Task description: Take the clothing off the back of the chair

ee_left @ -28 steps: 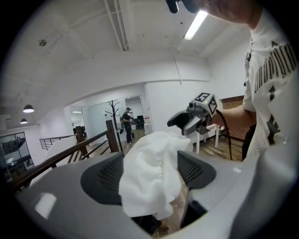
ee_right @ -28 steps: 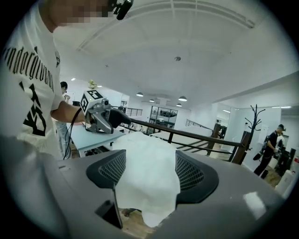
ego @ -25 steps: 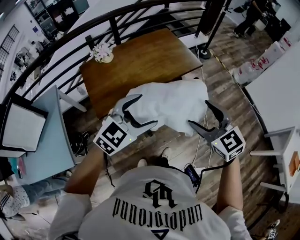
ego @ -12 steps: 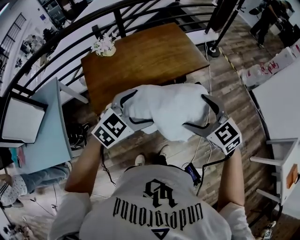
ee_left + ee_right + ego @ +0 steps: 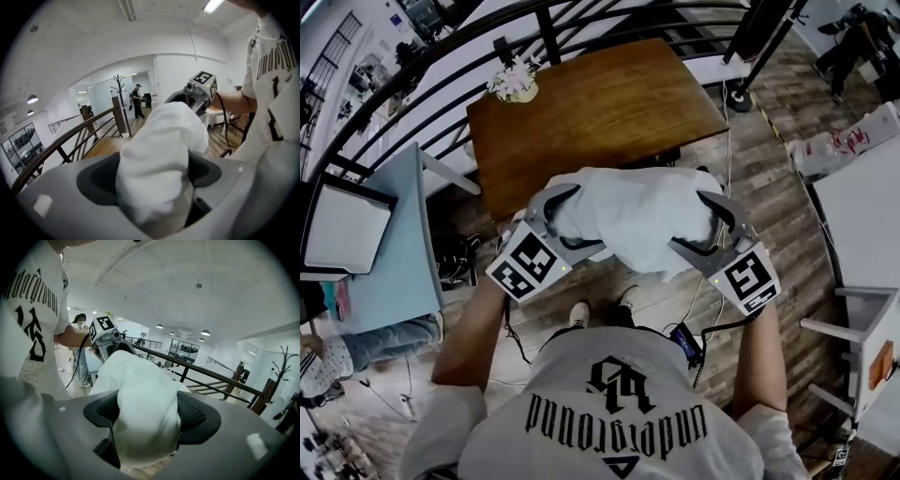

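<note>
Holding crumpled white cloth garment [image 5: 637, 217] up at both ends.
Closing jaws of left gripper [image 5: 587, 218] and right gripper [image 5: 689, 222] on its bunched folds, cloth pressed between the pads, at near edge of brown wooden table [image 5: 600, 112].

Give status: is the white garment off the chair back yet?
Done: both grippers are at the white garment. In hand: the left hand-held gripper and right hand-held gripper each have its fabric bunched between their jaws, which are closing on it. Left: lifting it clear. It hangs draped in front of the wooden table, with the chair back hidden under it, so it is not off yet.
</note>
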`<state>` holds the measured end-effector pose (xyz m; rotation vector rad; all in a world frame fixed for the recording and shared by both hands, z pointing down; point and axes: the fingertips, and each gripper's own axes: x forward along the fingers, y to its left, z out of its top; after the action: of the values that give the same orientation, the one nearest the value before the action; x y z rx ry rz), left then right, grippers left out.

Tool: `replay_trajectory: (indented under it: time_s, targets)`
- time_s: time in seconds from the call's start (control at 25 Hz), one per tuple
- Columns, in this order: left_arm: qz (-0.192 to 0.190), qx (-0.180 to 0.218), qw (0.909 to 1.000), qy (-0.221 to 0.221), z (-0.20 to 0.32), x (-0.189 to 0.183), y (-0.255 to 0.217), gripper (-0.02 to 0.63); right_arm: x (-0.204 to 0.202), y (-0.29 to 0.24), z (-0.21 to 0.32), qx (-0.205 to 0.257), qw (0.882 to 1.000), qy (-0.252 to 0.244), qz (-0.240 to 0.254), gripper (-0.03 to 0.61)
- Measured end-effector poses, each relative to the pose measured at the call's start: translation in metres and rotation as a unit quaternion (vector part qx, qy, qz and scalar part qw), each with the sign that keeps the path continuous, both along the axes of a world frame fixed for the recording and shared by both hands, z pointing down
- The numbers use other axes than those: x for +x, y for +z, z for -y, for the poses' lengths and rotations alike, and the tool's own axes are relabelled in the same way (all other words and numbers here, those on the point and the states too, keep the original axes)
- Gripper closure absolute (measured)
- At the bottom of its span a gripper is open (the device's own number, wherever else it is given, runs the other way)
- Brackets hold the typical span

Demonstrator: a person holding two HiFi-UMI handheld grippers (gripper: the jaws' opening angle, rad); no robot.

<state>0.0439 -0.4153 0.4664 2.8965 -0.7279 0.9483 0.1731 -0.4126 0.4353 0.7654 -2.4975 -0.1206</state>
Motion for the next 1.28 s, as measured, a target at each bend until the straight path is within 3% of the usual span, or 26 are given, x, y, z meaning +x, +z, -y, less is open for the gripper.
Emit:
replay_trajectory:
  time_s: [0.16,0.24,0.32,0.44,0.48,0.52,0.56,1.28]
  targets:
    - [-0.011,0.007,0.9999,0.007,-0.008,0.002,-0.010,0.205,-0.002,-0.007,-0.005,0.009,1.000,-0.010,-0.006,0.248]
    - [-0.013,0.009,0.9998,0.015,-0.012,0.003,-0.013,0.242,-0.005,-0.015,-0.013,0.006,1.000,-0.019,-0.007,0.325]
    - [-0.023,0.008,0.9995,0.020,-0.016,0.004,-0.018,0.274,-0.010,-0.018,-0.020,0.001,1.000,-0.021,-0.002,0.452]
    - [-0.059,0.006,0.9980,0.022,-0.023,0.004,-0.033,0.346,-0.014,-0.021,-0.025,0.001,1.000,-0.011,0.009,0.476]
    - [-0.078,0.007,0.9968,0.020,-0.024,0.004,-0.040,0.399,-0.016,-0.023,-0.028,0.000,1.000,-0.007,0.012,0.483]
    - [-0.094,0.007,0.9955,0.015,-0.025,0.003,-0.046,0.507,-0.018,-0.024,-0.031,0.000,1.000,-0.004,0.014,0.488]
    - [-0.101,0.007,0.9948,0.012,-0.025,0.001,-0.049,0.520,-0.020,-0.024,-0.034,0.000,1.000,-0.001,0.014,0.491]
    - [-0.127,0.038,0.9903,0.041,-0.068,-0.026,-0.081,0.522,-0.049,-0.051,-0.087,0.034,0.997,0.060,0.036,0.495]
